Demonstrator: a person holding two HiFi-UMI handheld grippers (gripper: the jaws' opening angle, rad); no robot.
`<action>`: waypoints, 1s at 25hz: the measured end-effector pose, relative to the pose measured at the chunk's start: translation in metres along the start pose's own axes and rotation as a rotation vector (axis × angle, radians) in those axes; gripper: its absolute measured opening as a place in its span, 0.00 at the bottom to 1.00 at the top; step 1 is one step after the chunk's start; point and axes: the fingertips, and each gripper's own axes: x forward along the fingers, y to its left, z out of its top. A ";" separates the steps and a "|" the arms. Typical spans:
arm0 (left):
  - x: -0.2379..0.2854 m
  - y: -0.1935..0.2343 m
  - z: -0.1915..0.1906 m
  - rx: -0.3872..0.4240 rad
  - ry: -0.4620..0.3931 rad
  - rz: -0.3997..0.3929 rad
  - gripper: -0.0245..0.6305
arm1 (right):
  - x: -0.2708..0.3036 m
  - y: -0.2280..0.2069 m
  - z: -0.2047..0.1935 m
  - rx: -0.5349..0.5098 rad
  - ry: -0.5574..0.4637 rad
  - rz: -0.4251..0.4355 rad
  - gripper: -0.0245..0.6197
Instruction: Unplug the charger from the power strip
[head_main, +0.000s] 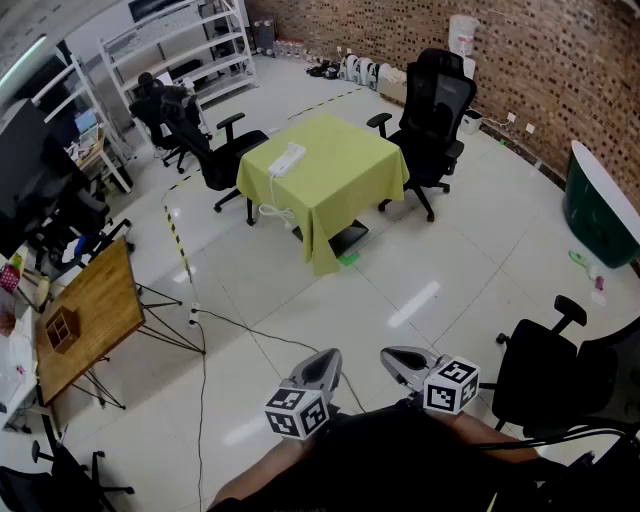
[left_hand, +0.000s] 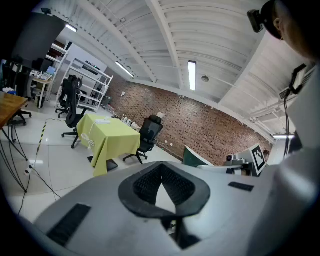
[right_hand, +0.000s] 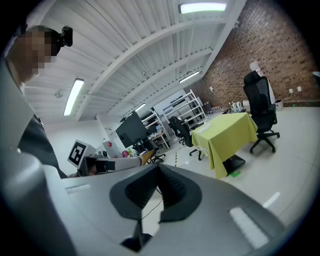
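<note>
**A:** While the left gripper (head_main: 326, 363) and right gripper (head_main: 393, 357) hover near the person's body, where's the power strip (head_main: 287, 158)?

**B:** Far across the room. It's white and lies on the green-clothed tabletop (head_main: 345, 175), well apart from both. A white cable (head_main: 270, 206) loops down the cloth's left edge.

**A:** And the charger?

**B:** Too small to make out.

**A:** The jaws?

**B:** Each pair is pressed together, with nothing between.

**A:** Any print?

**B:** Only black-and-white square markers on each gripper's cube (head_main: 297, 411).
</note>
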 end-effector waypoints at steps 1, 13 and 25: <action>0.000 0.001 0.000 -0.001 0.000 0.000 0.04 | 0.001 0.001 0.000 -0.004 0.002 0.002 0.04; 0.001 0.018 0.007 -0.019 -0.008 0.002 0.05 | 0.021 -0.002 0.008 -0.007 0.011 0.006 0.04; -0.001 0.055 0.025 -0.051 -0.027 0.034 0.05 | 0.065 -0.002 0.030 -0.010 0.025 0.046 0.04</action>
